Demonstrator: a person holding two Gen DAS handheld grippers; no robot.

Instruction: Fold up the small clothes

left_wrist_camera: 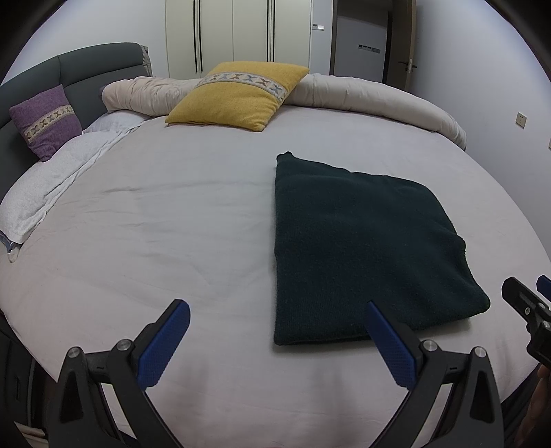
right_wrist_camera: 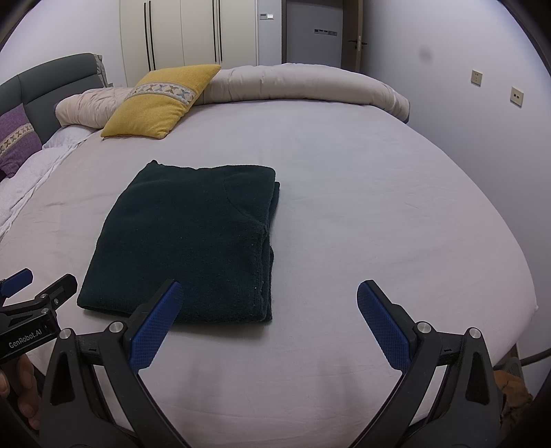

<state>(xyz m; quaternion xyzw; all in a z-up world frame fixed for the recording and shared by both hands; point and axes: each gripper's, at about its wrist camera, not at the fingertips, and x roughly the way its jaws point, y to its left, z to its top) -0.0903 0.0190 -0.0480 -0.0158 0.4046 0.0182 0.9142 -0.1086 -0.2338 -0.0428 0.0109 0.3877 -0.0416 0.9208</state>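
A dark green knitted garment [left_wrist_camera: 361,241] lies folded into a flat rectangle on the pale bed sheet [left_wrist_camera: 172,224]; it also shows in the right wrist view [right_wrist_camera: 193,241]. My left gripper [left_wrist_camera: 279,310] is open and empty, held just in front of the garment's near left corner. My right gripper [right_wrist_camera: 268,293] is open and empty, near the garment's near right corner. Each gripper shows at the edge of the other's view, the right gripper [left_wrist_camera: 527,303] and the left gripper [right_wrist_camera: 38,282].
A yellow cushion [left_wrist_camera: 237,94] and a rolled beige duvet [left_wrist_camera: 378,100] lie at the far side of the bed. A purple cushion [left_wrist_camera: 44,120] leans on the grey headboard [left_wrist_camera: 86,69] at left. White wardrobes [left_wrist_camera: 237,31] and a door stand behind.
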